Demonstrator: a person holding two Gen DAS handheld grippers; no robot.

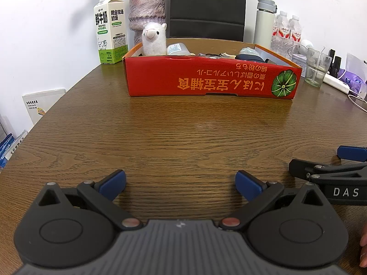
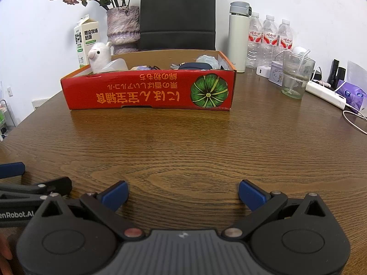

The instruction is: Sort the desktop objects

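— Left wrist view first: how did we stand? Our left gripper (image 1: 180,184) hung low over the bare wooden table (image 1: 183,137), fingers spread wide and holding nothing.

— And our right gripper (image 2: 183,193) was the same, fingers released and empty, just beside the left one. We saw no loose object on the table between us and the red cardboard box (image 2: 149,91).

— So the sorting looked nearly or fully done, we judged. The box already held the white alpaca plush (image 1: 153,39) at its left end, a clear plastic container (image 1: 177,48) next to it, and a dark pouch (image 2: 195,66) toward the right.

— What was left? Beyond the box stood a milk carton (image 1: 111,27), a vase (image 1: 146,11), a thermos (image 2: 238,39), water bottles (image 2: 269,39) and a glass (image 2: 296,75). Whether those belonged to the task, we could not tell.
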